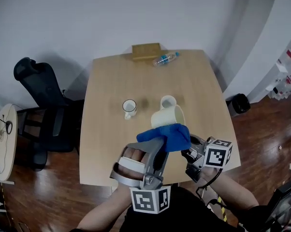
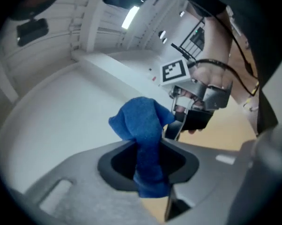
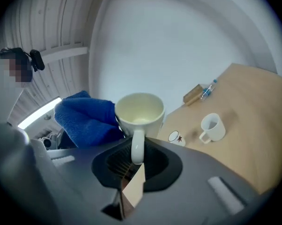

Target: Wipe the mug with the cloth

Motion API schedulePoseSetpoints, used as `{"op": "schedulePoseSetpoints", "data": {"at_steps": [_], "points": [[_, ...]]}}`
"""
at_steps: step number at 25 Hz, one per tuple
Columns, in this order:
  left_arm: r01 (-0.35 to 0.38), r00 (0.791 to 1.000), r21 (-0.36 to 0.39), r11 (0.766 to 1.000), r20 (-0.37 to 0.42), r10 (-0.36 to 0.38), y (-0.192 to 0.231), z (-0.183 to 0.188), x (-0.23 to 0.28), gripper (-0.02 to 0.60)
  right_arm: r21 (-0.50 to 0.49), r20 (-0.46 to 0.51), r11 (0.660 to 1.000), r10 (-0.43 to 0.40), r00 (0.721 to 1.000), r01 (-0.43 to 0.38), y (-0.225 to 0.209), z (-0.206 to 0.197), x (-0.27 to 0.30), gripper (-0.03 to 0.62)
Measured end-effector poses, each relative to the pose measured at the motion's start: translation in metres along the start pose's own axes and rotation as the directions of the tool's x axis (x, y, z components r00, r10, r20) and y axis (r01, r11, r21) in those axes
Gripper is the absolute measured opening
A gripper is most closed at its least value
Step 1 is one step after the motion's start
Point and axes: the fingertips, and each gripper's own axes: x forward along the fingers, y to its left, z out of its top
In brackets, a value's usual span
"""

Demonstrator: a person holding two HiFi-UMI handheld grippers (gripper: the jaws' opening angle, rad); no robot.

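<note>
The left gripper [image 2: 148,165] is clamped on a crumpled blue terry cloth [image 1: 170,137], which lies against the side of a cream ceramic mug [image 1: 168,116]. The mug hangs in the air above the near part of the light wooden table [image 1: 111,76], its handle pinched between the jaws of the right gripper [image 3: 134,159].

No words or numbers can be read anywhere. The centre cube [image 1: 150,199], low in the head view, and the right cube [image 1: 218,153] carry black-and-white square markers (patterns, not letters). The small mug [image 1: 129,108] left of centre bears a dark emblem too small to read, as is the bottle [image 1: 165,58] label at the top.
</note>
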Motion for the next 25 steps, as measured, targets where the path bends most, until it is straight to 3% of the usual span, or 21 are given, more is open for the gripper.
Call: {"op": "schedulePoseSetpoints", "data": {"at_steps": [2,3,6,8,10,11,12,13,14,15,16,18,20,22,23,24,25], "points": [[-0.025,0.999,0.056,0.998,-0.021,0.026,-0.001,-0.003,0.008,0.118,-0.024,-0.002,1.000,-0.007,1.000,0.007,0.003,-0.003,0.002,0.035],[-0.015,1.000,0.049,0.999,-0.015,0.016,-0.001,-0.003,0.008,0.118,-0.039,-0.007,0.999,-0.005,1.000,0.005,0.005,-0.005,0.002,0.035],[0.085,0.996,-0.073,0.994,0.048,-0.082,0.000,-0.004,0.004,0.118,-0.100,-0.023,0.995,0.002,1.000,-0.005,0.007,-0.008,-0.005,0.037],[0.186,0.980,-0.200,0.962,0.115,-0.165,0.008,-0.007,-0.002,0.118,-0.143,-0.041,0.989,0.022,0.999,-0.027,0.011,-0.010,-0.012,0.037],[0.286,0.953,-0.327,0.901,0.192,-0.233,0.022,-0.011,-0.008,0.118,-0.179,-0.069,0.981,0.061,0.996,-0.072,0.019,-0.012,-0.020,0.035],[0.343,0.933,-0.381,0.859,0.244,-0.264,0.031,-0.012,-0.011,0.118,-0.194,-0.085,0.976,0.086,0.993,-0.101,0.023,-0.013,-0.025,0.037],[0.411,0.903,-0.427,0.805,0.310,-0.297,0.038,-0.011,-0.014,0.118,-0.207,-0.100,0.970,0.111,0.989,-0.130,0.028,-0.014,-0.029,0.037],[0.493,0.861,-0.471,0.731,0.384,-0.334,0.044,-0.009,-0.016,0.118,-0.218,-0.115,0.963,0.137,0.984,-0.159,0.033,-0.015,-0.034,0.037],[0.581,0.808,-0.514,0.631,0.458,-0.370,0.048,-0.007,-0.019,0.118,-0.228,-0.129,0.955,0.162,0.978,-0.189,0.038,-0.015,-0.038,0.037],[0.661,0.748,-0.544,0.516,0.529,-0.400,0.052,-0.004,-0.023,0.120,-0.236,-0.142,0.947,0.188,0.972,-0.218,0.043,-0.016,-0.042,0.037],[0.730,0.683,-0.545,0.412,0.591,-0.429,0.055,-0.002,-0.028,0.120,-0.242,-0.153,0.938,0.215,0.964,-0.248,0.048,-0.018,-0.045,0.037],[0.840,0.541,-0.482,0.250,0.700,-0.467,0.059,0.001,-0.039,0.120,-0.248,-0.179,0.916,0.278,0.944,-0.317,0.060,-0.022,-0.053,0.037],[0.925,0.368,-0.369,0.086,0.820,-0.438,0.064,0.006,-0.053,0.121,-0.249,-0.213,0.880,0.357,0.909,-0.404,0.076,-0.028,-0.062,0.037],[0.976,0.159,-0.200,-0.087,0.926,-0.342,0.069,0.011,-0.070,0.121,-0.234,-0.249,0.835,0.444,0.861,-0.498,0.094,-0.036,-0.073,0.037],[0.981,0.057,-0.104,-0.162,0.961,-0.272,0.072,0.012,-0.079,0.121,-0.215,-0.264,0.811,0.488,0.832,-0.544,0.103,-0.040,-0.078,0.037],[0.975,-0.029,-0.015,-0.222,0.980,-0.195,0.074,0.013,-0.087,0.122,-0.187,-0.274,0.786,0.534,0.800,-0.589,0.114,-0.043,-0.082,0.037],[0.963,-0.093,0.059,-0.263,0.989,-0.118,0.077,0.014,-0.094,0.122,-0.149,-0.280,0.760,0.582,0.764,-0.633,0.126,-0.045,-0.085,0.037]]}}
